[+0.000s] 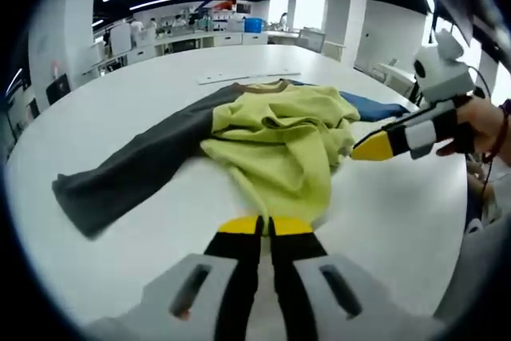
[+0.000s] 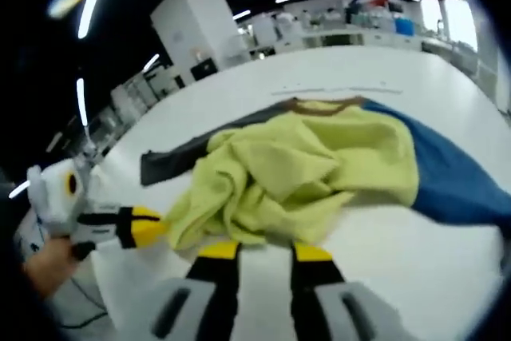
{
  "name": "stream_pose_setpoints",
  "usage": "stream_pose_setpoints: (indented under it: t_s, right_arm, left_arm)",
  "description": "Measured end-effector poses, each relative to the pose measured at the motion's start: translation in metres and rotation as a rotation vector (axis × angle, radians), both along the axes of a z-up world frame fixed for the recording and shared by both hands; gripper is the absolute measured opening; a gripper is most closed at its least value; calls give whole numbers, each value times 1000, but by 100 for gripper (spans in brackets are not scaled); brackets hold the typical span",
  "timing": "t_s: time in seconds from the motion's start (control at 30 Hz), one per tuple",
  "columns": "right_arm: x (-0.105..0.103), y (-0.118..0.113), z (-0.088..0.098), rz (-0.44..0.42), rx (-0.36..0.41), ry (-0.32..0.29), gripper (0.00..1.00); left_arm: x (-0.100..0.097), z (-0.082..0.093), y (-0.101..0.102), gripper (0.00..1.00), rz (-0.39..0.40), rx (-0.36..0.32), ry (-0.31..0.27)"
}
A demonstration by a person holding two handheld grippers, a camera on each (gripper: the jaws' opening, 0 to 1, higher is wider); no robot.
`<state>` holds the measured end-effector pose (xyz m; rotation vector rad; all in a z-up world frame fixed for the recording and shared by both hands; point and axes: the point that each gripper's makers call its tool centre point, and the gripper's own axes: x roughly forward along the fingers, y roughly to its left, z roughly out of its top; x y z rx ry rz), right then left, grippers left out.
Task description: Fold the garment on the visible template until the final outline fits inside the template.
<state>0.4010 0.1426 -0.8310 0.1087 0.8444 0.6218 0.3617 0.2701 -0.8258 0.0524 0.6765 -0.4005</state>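
Note:
The garment [image 1: 279, 129] lies crumpled on the white table [image 1: 128, 101]. It has a yellow-green body, a dark grey sleeve [image 1: 128, 169] stretched out left and a blue sleeve [image 1: 371, 105] on the right. My left gripper [image 1: 265, 226] is at the near hem, its yellow-tipped jaws pressed together on the cloth edge. It also shows as the left gripper [image 2: 156, 227], touching a corner of the garment [image 2: 311, 165]. My right gripper [image 2: 265, 251] has its jaws apart at the hem. The right gripper [image 1: 359, 149] comes in from the right, held by a hand.
A faint pale strip [image 1: 239, 77] lies on the table beyond the collar. The table edge [image 1: 447, 221] curves close on the right. Benches and white cabinets [image 1: 200, 37] stand far behind. Bare tabletop surrounds the garment.

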Motion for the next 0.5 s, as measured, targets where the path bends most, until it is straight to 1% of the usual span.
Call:
stream_pose_setpoints:
  t_s: [0.1,0.2,0.3,0.33,0.37,0.4,0.43,0.5]
  right_arm:
    - [6,3,-5,8,-18,-4,17]
    - [6,9,-7,8,-24,-2,16]
    - [4,11,-12,17,-78,-4,14]
    - [6,14,-10,21,-84,-21,13]
    - [5,14,-11,25,-93,-22,11]
    - [6,15,-11,30,-124,-40,10]
    - [6,15,-12,34,-135,-45,8]
    - [6,14,-15,47,-183,-58,0]
  left_arm:
    - [0,-1,0,1,0,-1,2]
    - [0,-1,-1,1,-2,-2,2]
    - [-1,-1,-2,1,-6,-2,4]
    - [-1,-2,-2,1,-7,-1,5]
    - [-1,-2,-3,1,-9,-2,5]
    - [-1,-3,-3,1,-10,-3,5]
    - [-1,-3,-4,1,-10,-5,5]
    - [-2,-3,-6,1,-12,-5,5]
